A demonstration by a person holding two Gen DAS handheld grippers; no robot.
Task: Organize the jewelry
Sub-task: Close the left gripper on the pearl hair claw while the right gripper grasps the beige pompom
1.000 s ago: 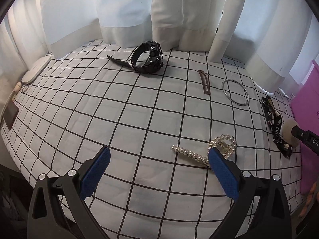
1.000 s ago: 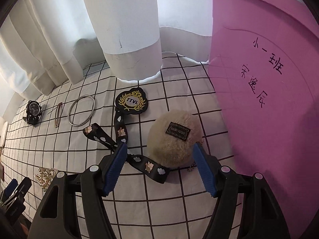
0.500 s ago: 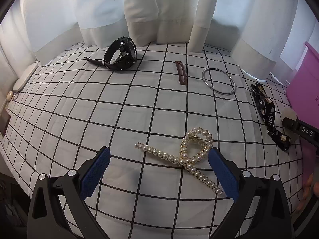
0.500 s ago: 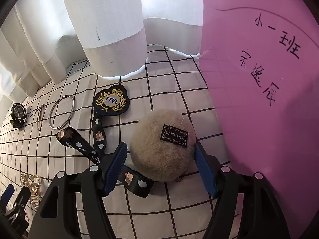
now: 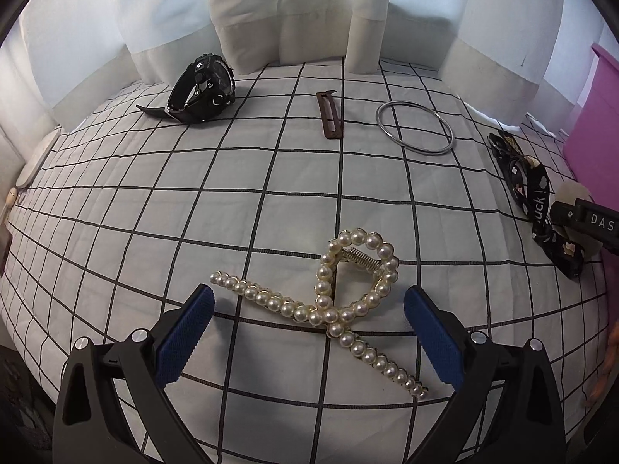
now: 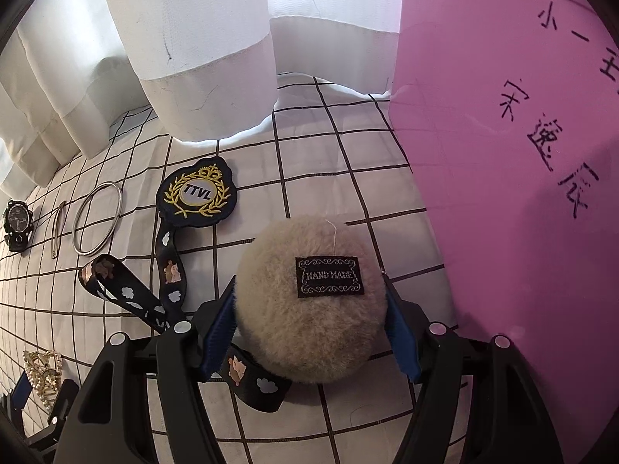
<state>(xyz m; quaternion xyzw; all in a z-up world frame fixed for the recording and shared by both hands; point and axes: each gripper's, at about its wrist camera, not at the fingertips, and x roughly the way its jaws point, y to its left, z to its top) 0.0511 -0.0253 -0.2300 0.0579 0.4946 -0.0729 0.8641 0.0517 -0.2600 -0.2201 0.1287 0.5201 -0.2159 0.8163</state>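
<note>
Left gripper [image 5: 307, 326]: jaws spreading wide, gripping nothing, hovering low over the checked cloth [image 5: 232, 201].
Pearl hair claw [image 5: 332, 301]: lying flat on the cloth between the two blue pads [image 5: 185, 334], touching neither.
Right gripper [image 6: 309, 332]: jaws pressing against both sides of the beige pompom [image 6: 309, 301], grasping it just above the cloth.
Strap [image 6: 170, 270]: black printed lanyard trailing out from under the pompom, ending at the TTVL badge [image 6: 197, 197].
Pink box [image 6: 522, 193]: standing just right of the pompom, showing handwritten characters.
Bangle [image 5: 414, 131]: silver ring lying farther back, beside the brown hair clip [image 5: 329, 120].
Watch [image 5: 201, 89]: black, sitting farthest back by the white curtain [image 5: 282, 11].
</note>
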